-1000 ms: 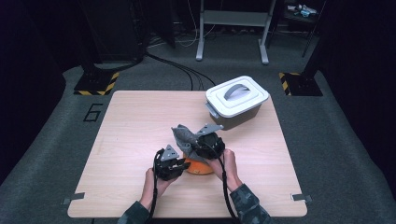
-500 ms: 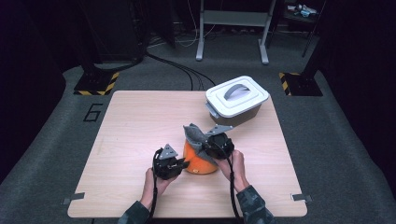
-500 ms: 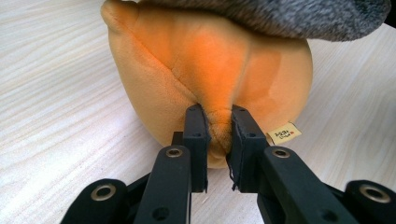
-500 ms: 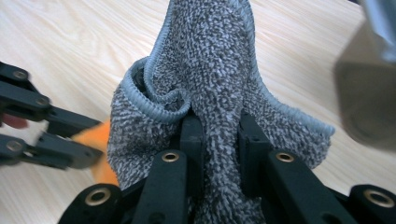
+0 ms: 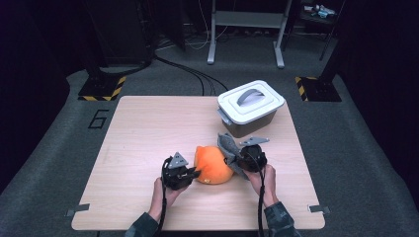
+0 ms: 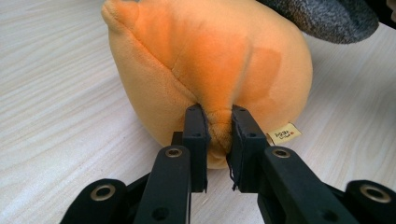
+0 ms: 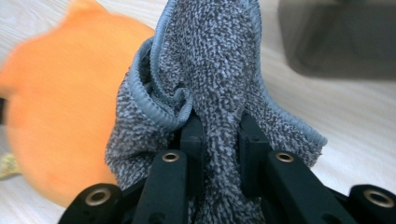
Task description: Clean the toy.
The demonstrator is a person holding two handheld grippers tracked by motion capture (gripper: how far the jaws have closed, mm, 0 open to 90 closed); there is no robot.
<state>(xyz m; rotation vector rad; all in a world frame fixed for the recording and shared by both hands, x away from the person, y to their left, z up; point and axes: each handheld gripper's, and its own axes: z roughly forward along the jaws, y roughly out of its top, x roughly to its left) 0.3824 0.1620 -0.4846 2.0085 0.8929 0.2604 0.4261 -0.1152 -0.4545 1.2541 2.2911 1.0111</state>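
left gripper [image 5: 191, 174]: in the person's left hand, low over the table, at the left side of the toy; black fingers [image 6: 195, 135] pinched tight on a fold of orange plush at the toy's near end, a narrow gap stuffed with fabric.
right gripper [image 5: 236, 157]: in the person's right hand, at the toy's right side; fingers [image 7: 191, 140] clamped on a bunch of the cloth, fabric filled the gap and bulged above the fingers.
toy: round orange plush toy [image 5: 212, 165], soft and egg-like, sat on the table between the two grippers, near the front middle; small sewn label [image 6: 285, 134] at its base, just right of the left fingers.
cloth: grey terry cloth with a stitched light edge [image 5: 229, 146], hung bunched from the right gripper, draped against the toy's right upper side; touched or just beside it, couldn't tell exactly.
table: light wood-grain table [image 5: 148, 128], rectangular.
box: grey plastic box with a white lid and arched handle [image 5: 251, 105], lid on, stood at the far right of the table, apart from the toy.
floor: dark grey carpet, cables [image 5: 190, 69] ran behind the table.
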